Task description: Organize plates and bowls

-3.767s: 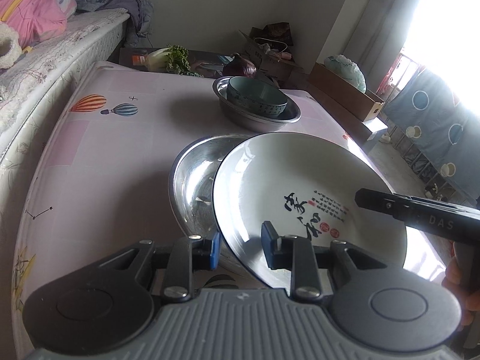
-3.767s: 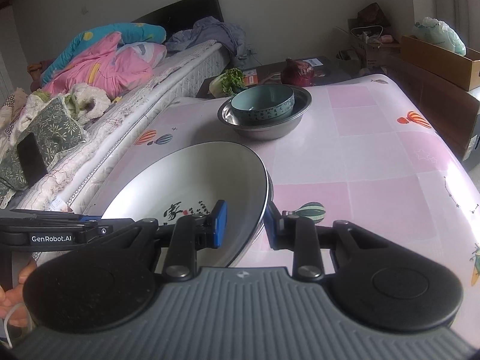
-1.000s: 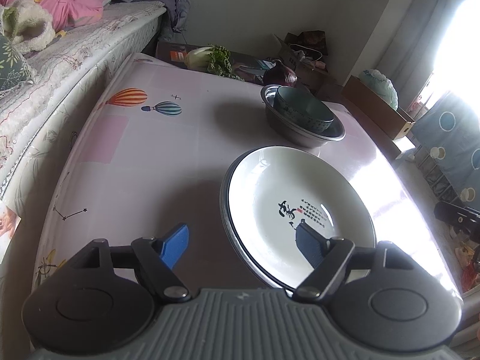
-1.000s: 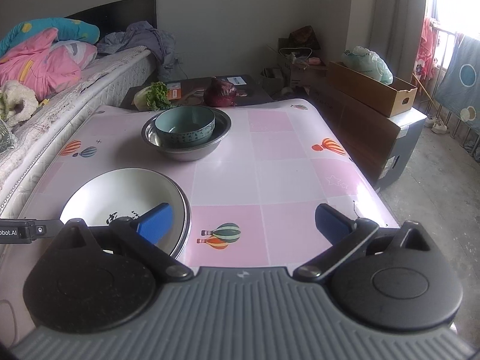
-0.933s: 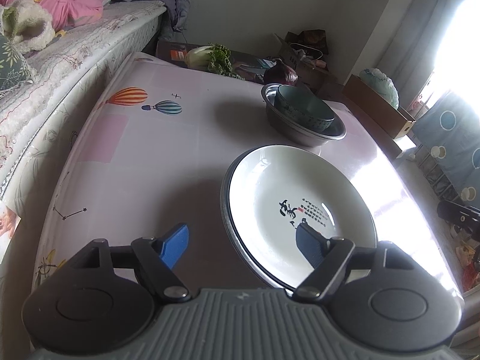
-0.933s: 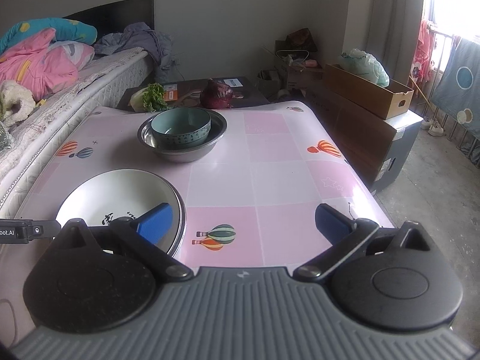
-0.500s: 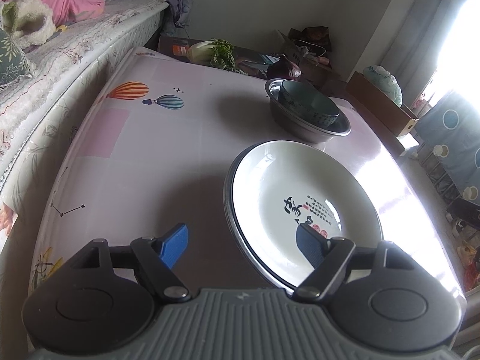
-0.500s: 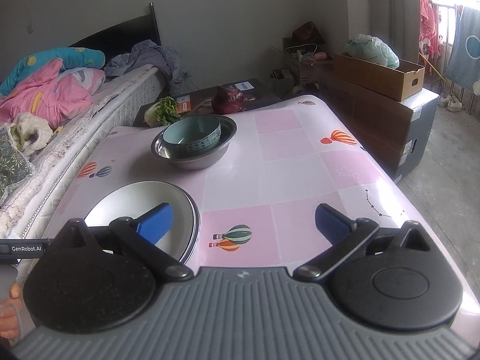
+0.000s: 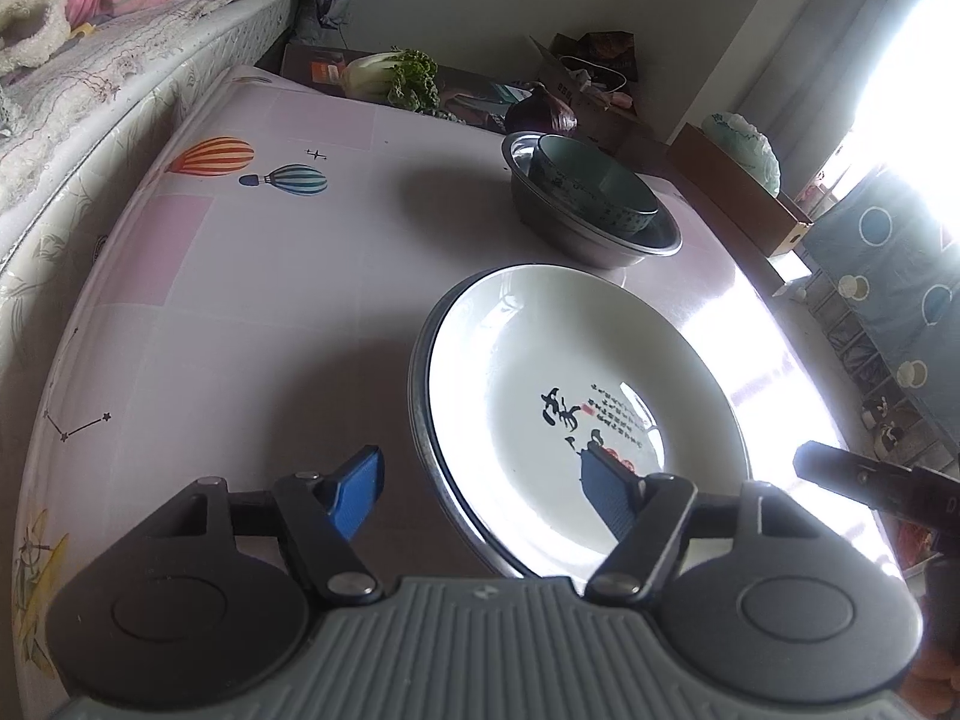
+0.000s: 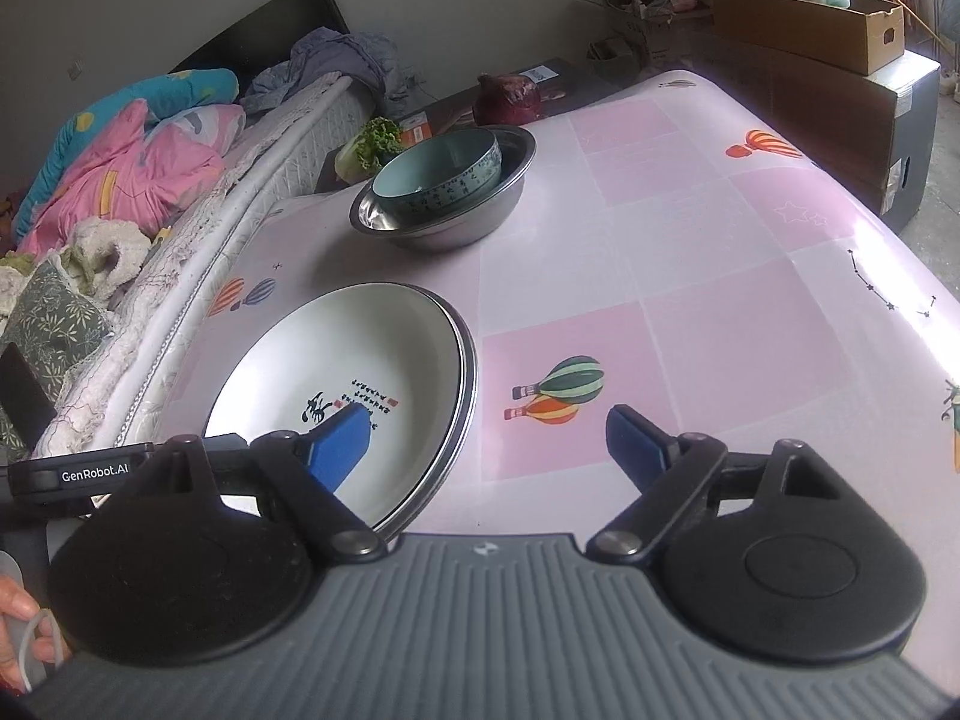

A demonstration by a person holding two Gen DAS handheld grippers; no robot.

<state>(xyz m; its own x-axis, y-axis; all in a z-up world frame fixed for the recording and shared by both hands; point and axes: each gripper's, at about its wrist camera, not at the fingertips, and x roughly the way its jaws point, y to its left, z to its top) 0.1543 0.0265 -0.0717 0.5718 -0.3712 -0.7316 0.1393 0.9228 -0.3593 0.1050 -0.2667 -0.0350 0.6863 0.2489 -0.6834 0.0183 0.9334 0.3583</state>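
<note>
A white plate with black calligraphy lies inside a shallow steel bowl whose rim shows around it, on the pink table. Farther back a teal bowl sits in a steel basin. My left gripper is open and empty, its jaws straddling the plate's near left rim. My right gripper is open and empty, straddling the plate's near right rim.
The table carries a pink cloth with balloon prints. A bed runs along its left side. Cabbage, a purple bag and a cardboard box lie beyond the far edge.
3.8 s ago both grippers were shut on the tilted plate; it now lies flat in the steel bowl and both grippers are open. Over the last second both moved closer to the plate.
</note>
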